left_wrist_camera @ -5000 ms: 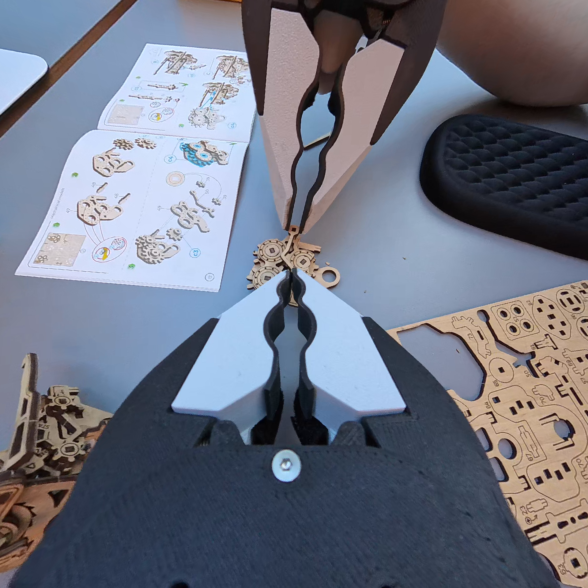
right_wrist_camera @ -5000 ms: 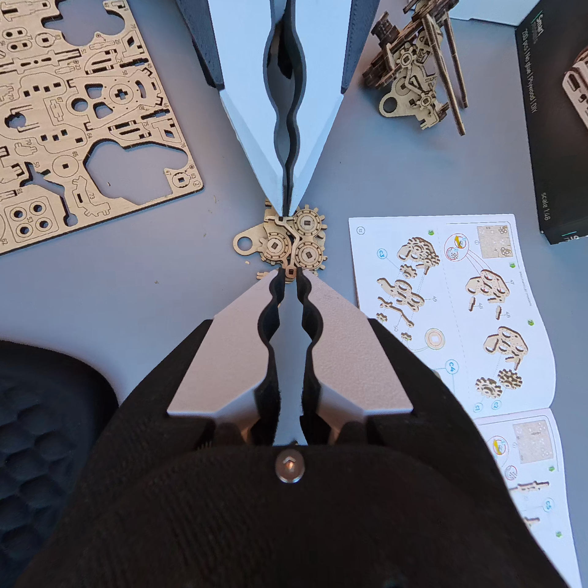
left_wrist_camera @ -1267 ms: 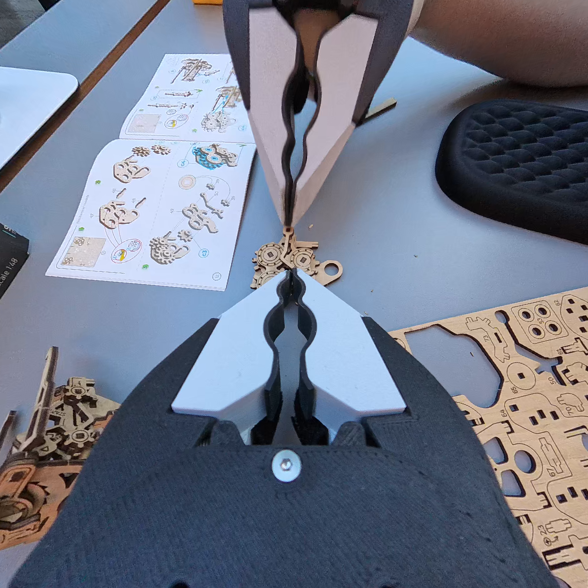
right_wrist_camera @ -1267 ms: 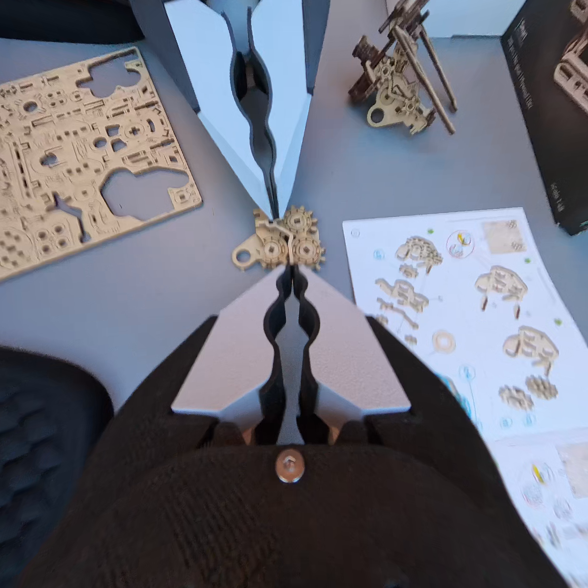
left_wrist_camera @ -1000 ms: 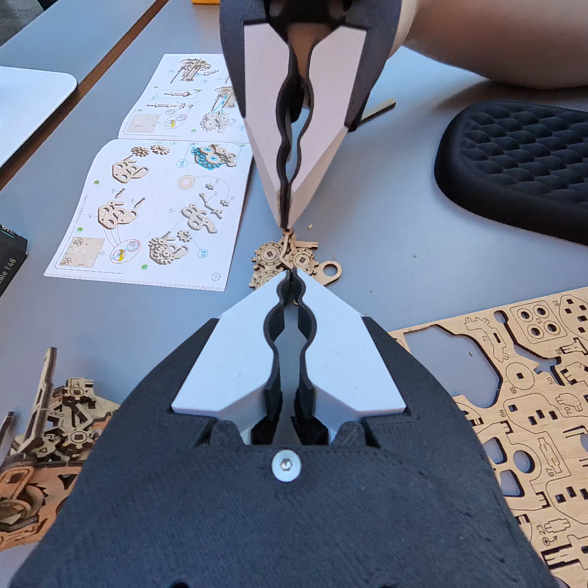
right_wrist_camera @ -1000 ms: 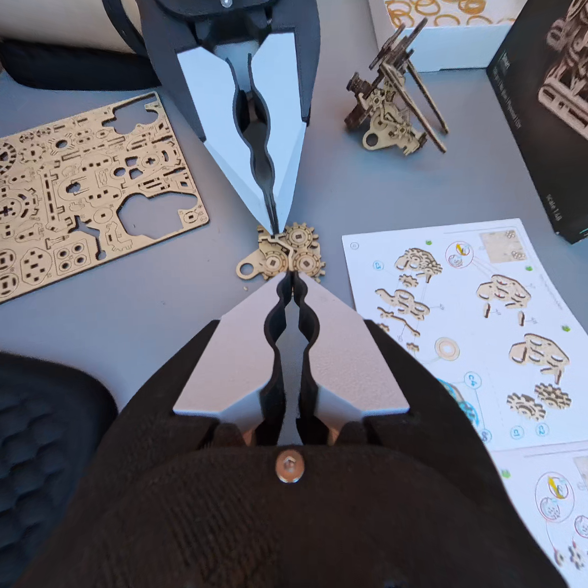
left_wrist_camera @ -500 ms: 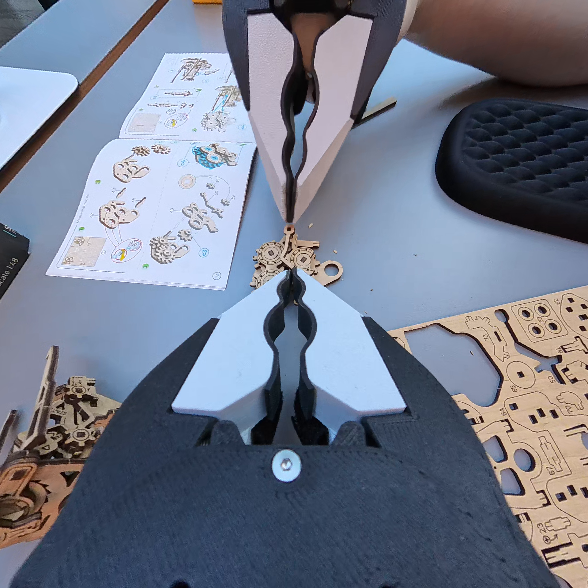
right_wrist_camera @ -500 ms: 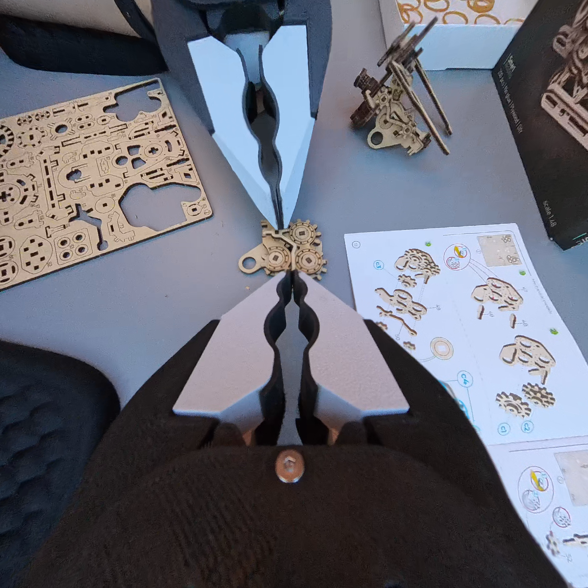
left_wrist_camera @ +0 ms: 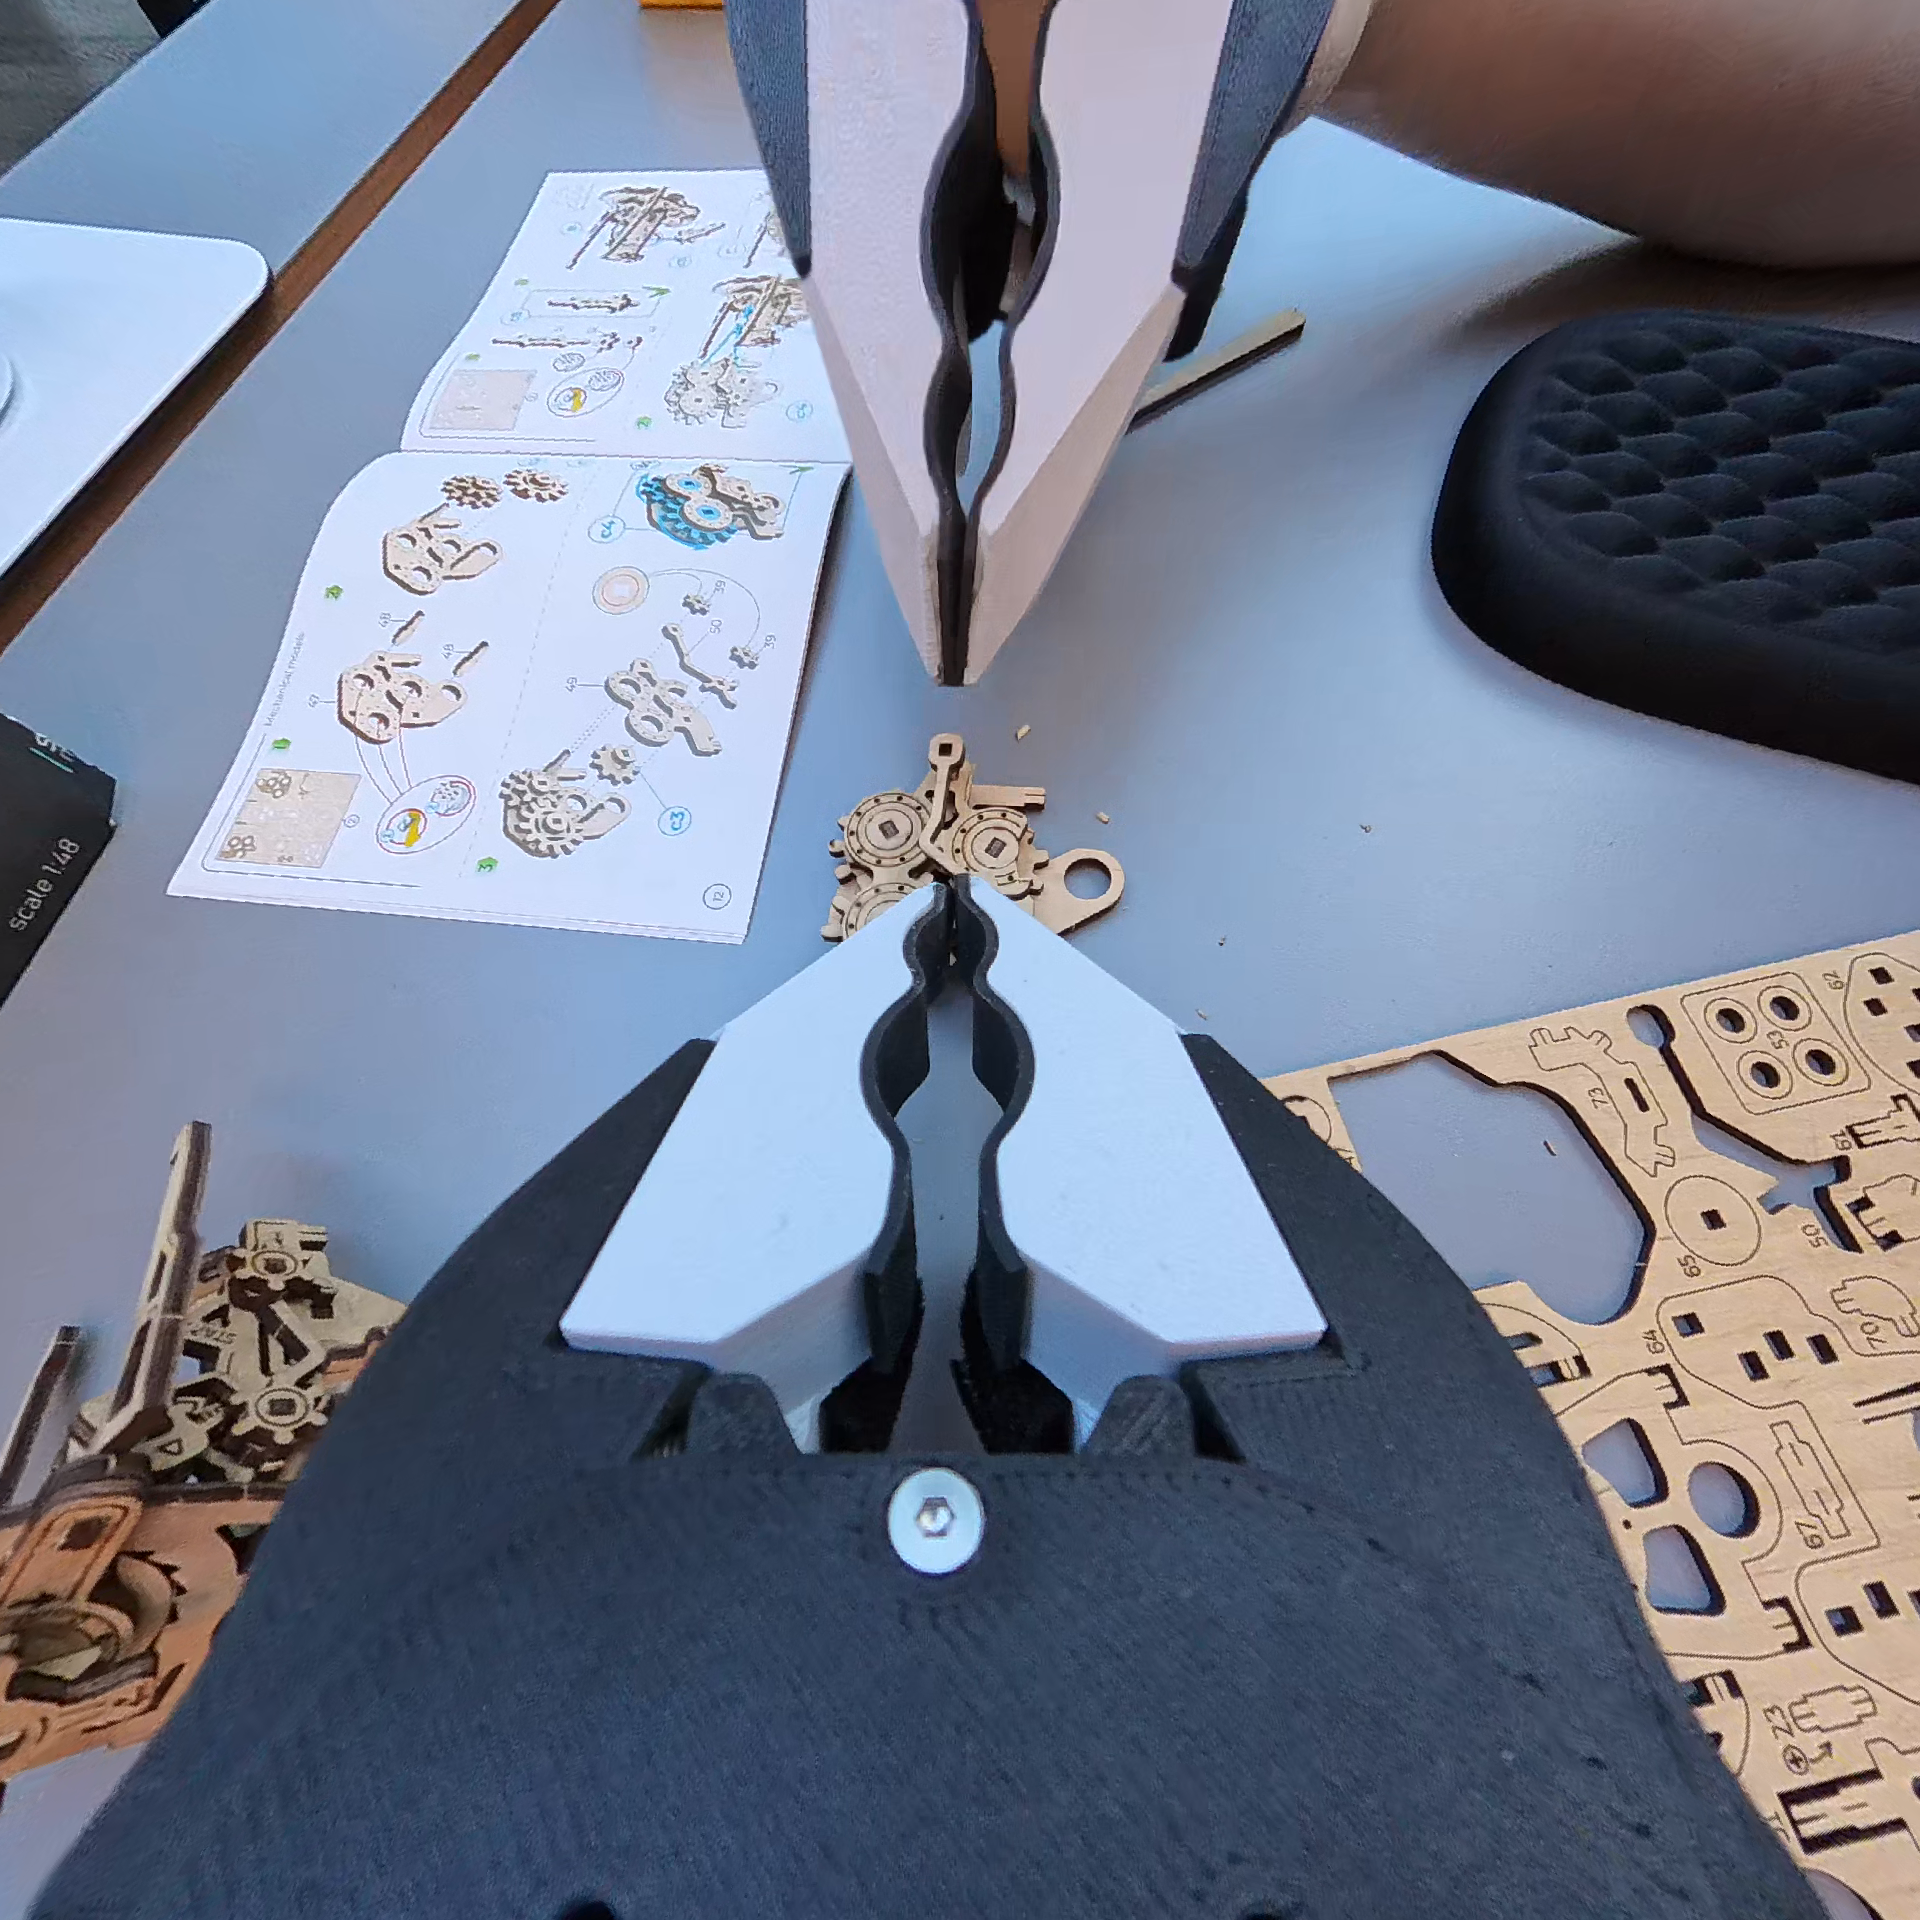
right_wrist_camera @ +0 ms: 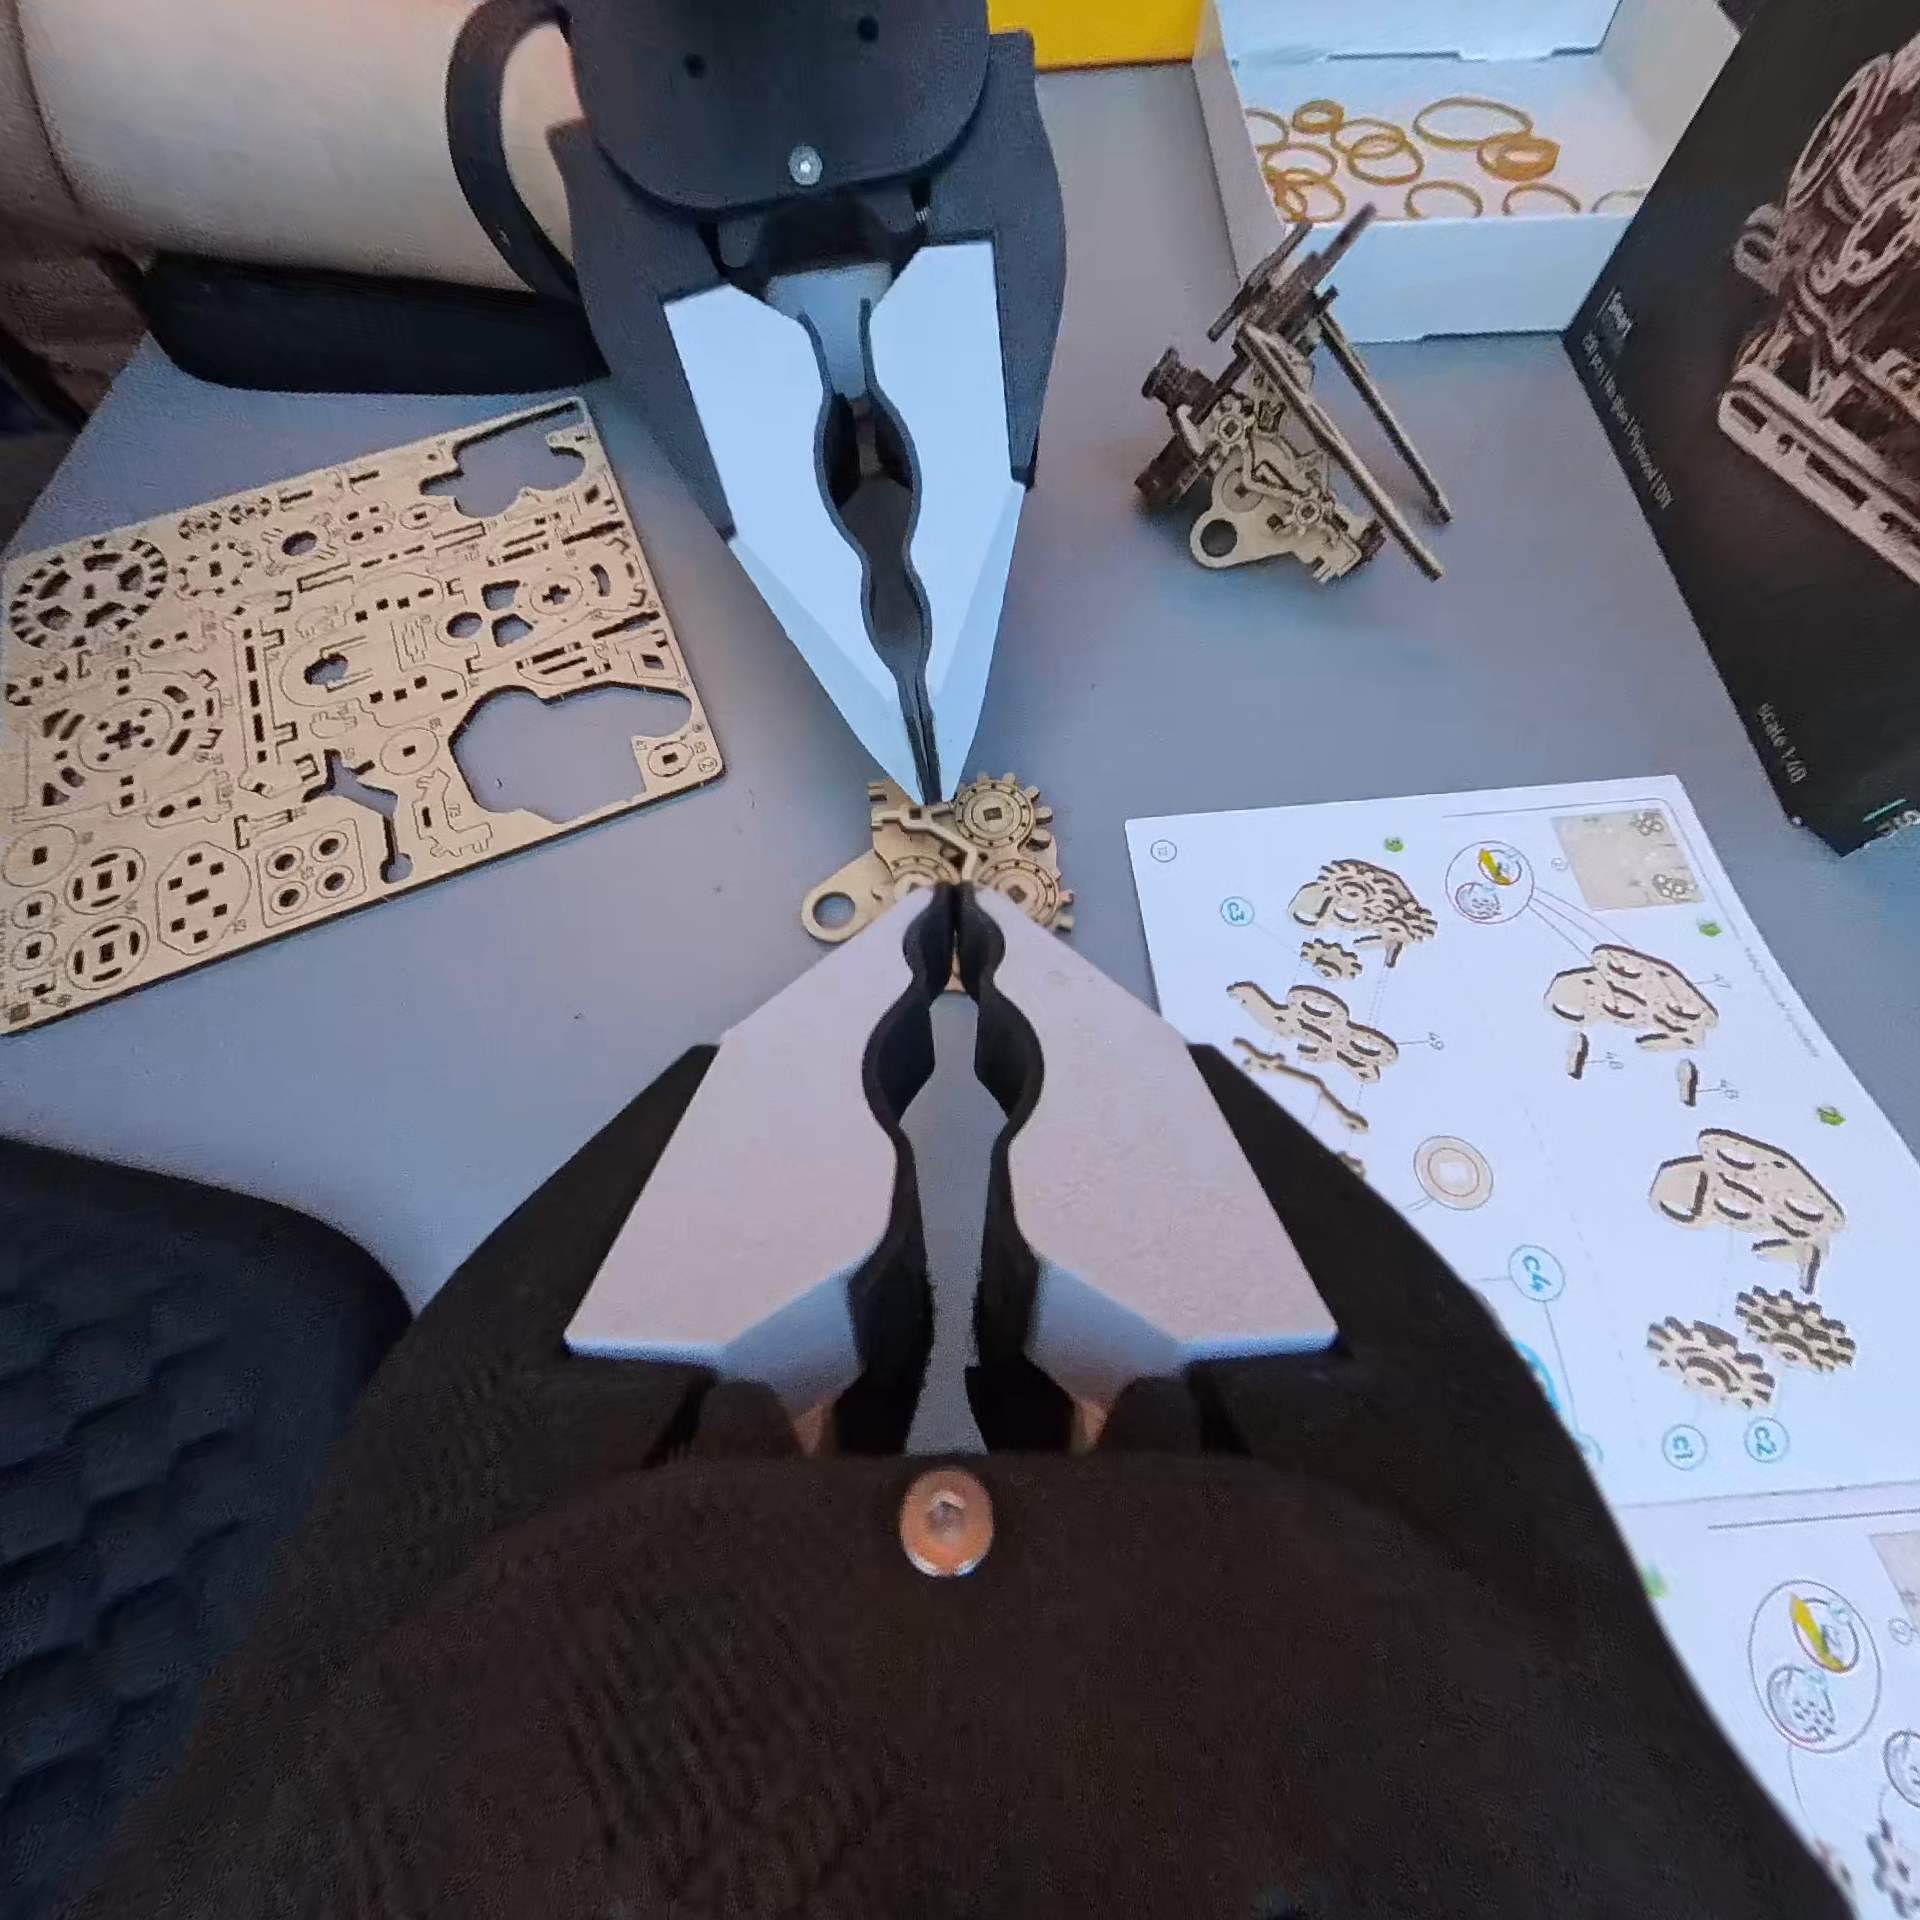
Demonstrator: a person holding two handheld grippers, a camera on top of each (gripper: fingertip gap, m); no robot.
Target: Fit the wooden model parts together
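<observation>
A small wooden gear assembly (left_wrist_camera: pixel 940 831) lies flat on the grey table (left_wrist_camera: pixel 1299 831), with a thin lever piece (left_wrist_camera: pixel 940 769) resting on top. My left gripper (left_wrist_camera: pixel 954 896) is shut, its tips resting on the assembly's near edge; in the right wrist view (right_wrist_camera: pixel 925 795) they touch its far corner. My right gripper (right_wrist_camera: pixel 951 894) is shut and empty. In the left wrist view it (left_wrist_camera: pixel 951 675) hangs just beyond and above the assembly (right_wrist_camera: pixel 966 842), apart from it.
An open instruction booklet (left_wrist_camera: pixel 520 675) lies left of the assembly. A plywood parts sheet (left_wrist_camera: pixel 1662 1299) lies right, a black pad (left_wrist_camera: pixel 1714 520) behind it. A built sub-model (right_wrist_camera: pixel 1278 468), a white box of rubber bands (right_wrist_camera: pixel 1403 208) and a black box (right_wrist_camera: pixel 1787 416) stand farther off. Only a small space, under 4 cm, lies between the two pairs of fingers.
My right gripper closed fully and has drawn up and away from the assembly, leaving the lever piece on it. My left gripper has stayed put.
</observation>
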